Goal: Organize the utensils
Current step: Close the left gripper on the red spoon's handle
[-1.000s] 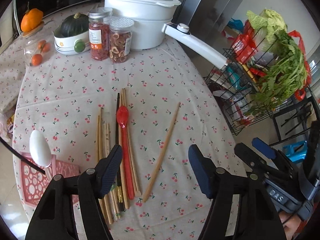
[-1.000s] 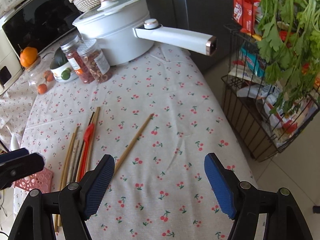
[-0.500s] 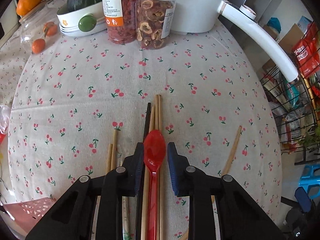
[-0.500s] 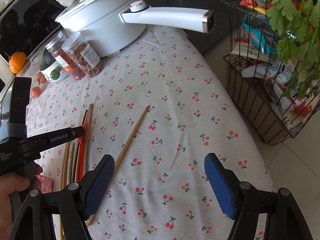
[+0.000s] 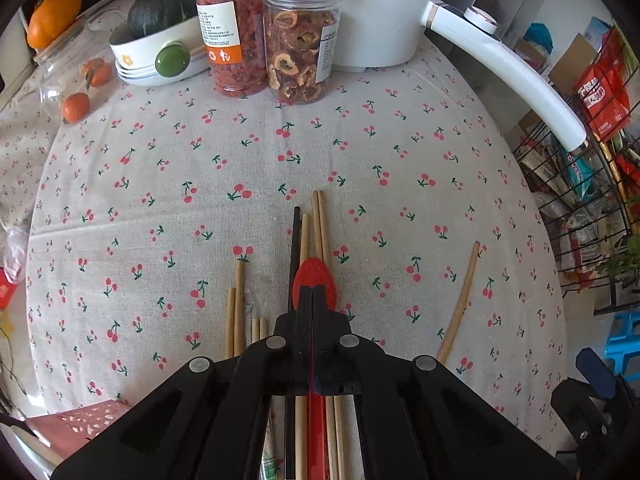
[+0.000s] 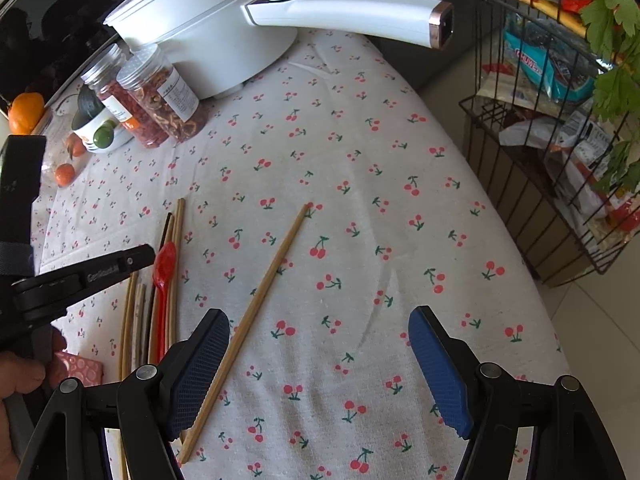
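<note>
The left tool [image 5: 311, 294] has dropped and clamped onto the red spoon [image 5: 314, 276]; the right tool [image 6: 320, 364] hangs released.

The counter [image 5: 360, 152] is covered with a white cloth printed with red cherries. At its far edge stand a white pot [image 5: 380, 12] with a long handle, two clear jars [image 5: 268, 40] of dried goods side by side, a white bowl [image 5: 156, 60] holding a dark green squash, and a clear container [image 5: 76, 76] with small oranges. Near the middle lies a bundle of wooden chopsticks [image 5: 318, 224], roughly parallel, with a red spoon [image 5: 314, 278] lying among them. One single chopstick [image 6: 260, 300] lies apart to the right, at an angle. A pink perforated tray [image 5: 84, 420] sits at the near left corner.
</note>
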Demonstrator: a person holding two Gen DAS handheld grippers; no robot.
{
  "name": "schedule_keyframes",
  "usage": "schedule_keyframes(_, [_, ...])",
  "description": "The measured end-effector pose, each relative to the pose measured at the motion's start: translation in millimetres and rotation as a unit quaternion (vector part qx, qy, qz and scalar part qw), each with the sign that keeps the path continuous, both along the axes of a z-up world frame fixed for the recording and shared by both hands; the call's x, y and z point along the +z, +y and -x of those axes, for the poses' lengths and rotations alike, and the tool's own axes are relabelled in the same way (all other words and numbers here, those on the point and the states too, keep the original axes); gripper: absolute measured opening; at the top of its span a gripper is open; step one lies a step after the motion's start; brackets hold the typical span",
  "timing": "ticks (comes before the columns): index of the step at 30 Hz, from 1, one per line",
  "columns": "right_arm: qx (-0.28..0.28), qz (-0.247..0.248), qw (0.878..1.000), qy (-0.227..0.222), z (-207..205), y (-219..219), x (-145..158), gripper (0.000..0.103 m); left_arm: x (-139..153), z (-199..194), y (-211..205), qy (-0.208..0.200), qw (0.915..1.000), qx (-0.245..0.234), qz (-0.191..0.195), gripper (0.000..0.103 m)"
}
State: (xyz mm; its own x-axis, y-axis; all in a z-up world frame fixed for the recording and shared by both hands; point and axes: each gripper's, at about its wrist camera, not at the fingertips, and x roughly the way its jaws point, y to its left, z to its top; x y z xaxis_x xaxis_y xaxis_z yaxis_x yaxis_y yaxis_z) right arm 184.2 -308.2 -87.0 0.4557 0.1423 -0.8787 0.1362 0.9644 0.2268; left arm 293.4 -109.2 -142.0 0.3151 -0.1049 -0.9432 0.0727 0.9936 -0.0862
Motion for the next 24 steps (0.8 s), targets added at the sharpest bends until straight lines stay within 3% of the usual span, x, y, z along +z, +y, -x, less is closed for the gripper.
schedule_keyframes(6, [-0.022,-0.041,0.999,0.013,-1,-6,-5,0.078,-9,-5,0,0.030,0.9995,0.002,0.000,0.002])
schedule_keyframes(12, [-0.027,-0.036,0.999,0.016,-2,-7,-6,0.078,-14,-13,0,0.030,0.9993,0.022,0.007,0.004])
schedule_keyframes(14, [-0.027,-0.037,0.999,0.018,-2,-7,-8,0.078,-12,-14,-2,0.031,0.9992,0.022,0.005,0.012])
schedule_keyframes(18, [-0.025,-0.036,0.999,0.020,-4,-8,-9,0.078,-9,-20,-8,0.018,0.9994,0.031,-0.001,0.046])
schedule_keyframes(24, [-0.019,-0.037,0.999,0.019,-3,-5,-8,0.078,-21,-26,-11,0.029,0.9990,0.030,-0.014,0.047])
